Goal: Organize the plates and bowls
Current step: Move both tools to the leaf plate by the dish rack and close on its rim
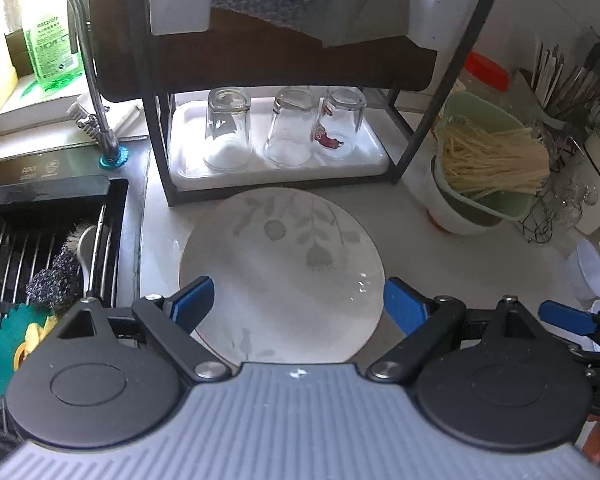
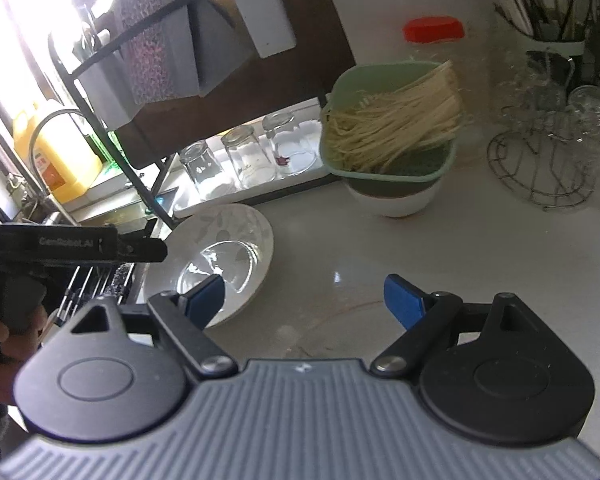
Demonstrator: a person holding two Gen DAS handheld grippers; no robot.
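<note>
A white plate with a grey leaf pattern lies flat on the counter in front of the black rack; it also shows in the right wrist view. My left gripper is open, hovering over the plate's near part with a blue pad on each side and nothing held. My right gripper is open and empty over bare counter, just right of the plate. A white bowl under a green strainer stands at the right.
A black rack holds a white tray with three upturned glasses. The green strainer holds dry noodles. The sink with a wire basket and scrubbers is at the left, faucet behind. A wire stand and utensil holder are at far right.
</note>
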